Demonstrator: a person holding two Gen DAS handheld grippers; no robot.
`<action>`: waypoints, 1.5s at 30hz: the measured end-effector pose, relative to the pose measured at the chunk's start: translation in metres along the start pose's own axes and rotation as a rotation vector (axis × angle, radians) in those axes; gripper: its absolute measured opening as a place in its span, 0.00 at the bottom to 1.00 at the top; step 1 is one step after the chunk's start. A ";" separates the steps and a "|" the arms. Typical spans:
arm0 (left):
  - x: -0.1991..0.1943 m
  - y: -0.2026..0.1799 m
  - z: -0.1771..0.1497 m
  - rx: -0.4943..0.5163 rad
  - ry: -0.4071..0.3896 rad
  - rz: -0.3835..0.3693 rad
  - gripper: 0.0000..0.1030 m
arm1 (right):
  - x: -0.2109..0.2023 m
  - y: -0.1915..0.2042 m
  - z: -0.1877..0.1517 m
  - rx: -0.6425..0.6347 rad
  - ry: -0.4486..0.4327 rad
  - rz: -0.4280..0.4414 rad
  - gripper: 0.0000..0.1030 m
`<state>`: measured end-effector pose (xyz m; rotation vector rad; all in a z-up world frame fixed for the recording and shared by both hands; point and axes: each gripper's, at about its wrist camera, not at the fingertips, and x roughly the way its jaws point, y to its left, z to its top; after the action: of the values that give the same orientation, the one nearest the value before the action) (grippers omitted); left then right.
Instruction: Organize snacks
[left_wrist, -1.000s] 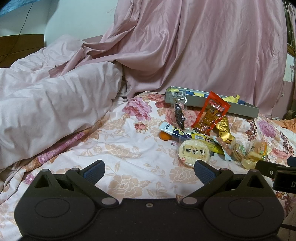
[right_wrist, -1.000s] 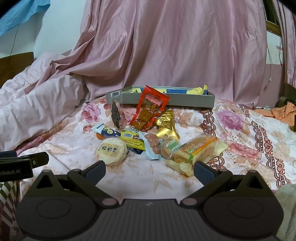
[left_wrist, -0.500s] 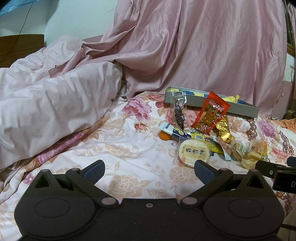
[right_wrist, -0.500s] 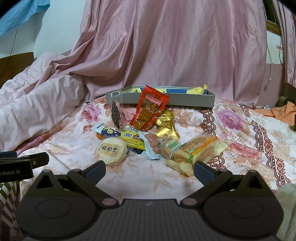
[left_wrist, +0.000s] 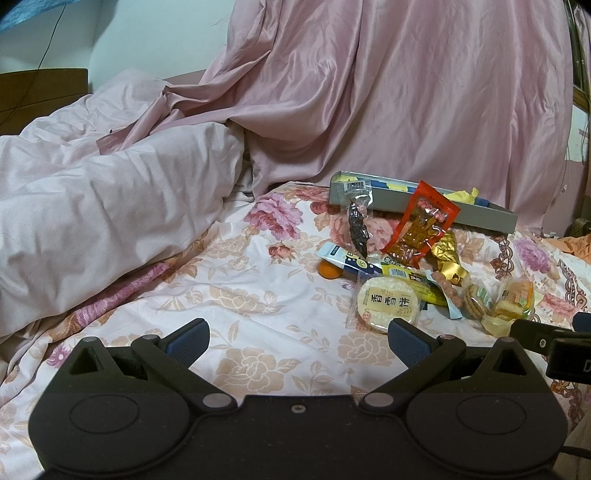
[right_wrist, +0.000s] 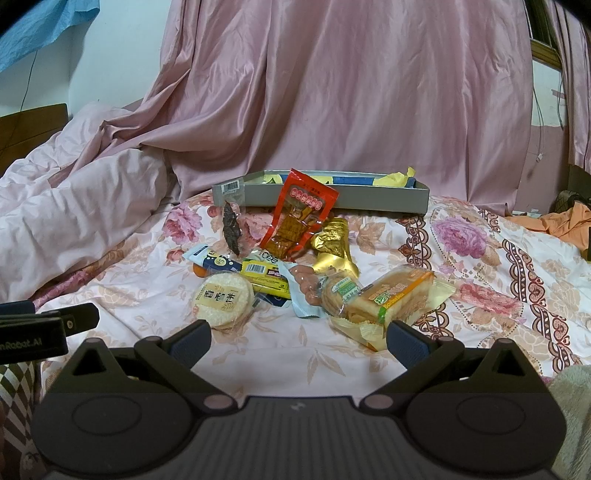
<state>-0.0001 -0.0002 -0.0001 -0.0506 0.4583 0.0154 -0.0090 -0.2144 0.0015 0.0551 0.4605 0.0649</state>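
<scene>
- My left claw (left_wrist: 297, 334) is spread wide with nothing between its fingers, low over the flowered bedsheet (left_wrist: 236, 295).
- My right claw (right_wrist: 297, 334) is spread just as wide and empty, facing the snack pile.
- The snacks lie heaped on the bed in front of a shallow grey tray (right_wrist: 369, 197).
- A round rice cracker pack (right_wrist: 223, 297) is nearest my right claw's left finger; a wrapped bread slice (right_wrist: 397, 291) sits near its right finger.
- A red pouch (right_wrist: 299, 218) leans against the tray's front wall, with a gold wrapper (right_wrist: 332, 247) just beside it.
- A dark dried snack in a clear packet (left_wrist: 357, 225) stands against the tray's left end.
- Pink drapery (right_wrist: 332, 92) hangs behind the tray.
</scene>
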 end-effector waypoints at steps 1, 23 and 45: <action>0.000 0.000 0.000 0.001 0.001 0.000 0.99 | 0.001 -0.001 -0.001 0.002 0.001 0.003 1.00; 0.059 -0.030 0.006 0.082 0.107 -0.088 0.99 | 0.039 -0.040 0.023 0.217 0.149 0.063 1.00; 0.182 -0.092 0.012 0.240 0.228 -0.203 0.95 | 0.150 -0.084 0.042 0.368 0.240 -0.132 1.00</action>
<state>0.1710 -0.0913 -0.0661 0.1380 0.6779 -0.2469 0.1481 -0.2883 -0.0328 0.3815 0.7103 -0.1450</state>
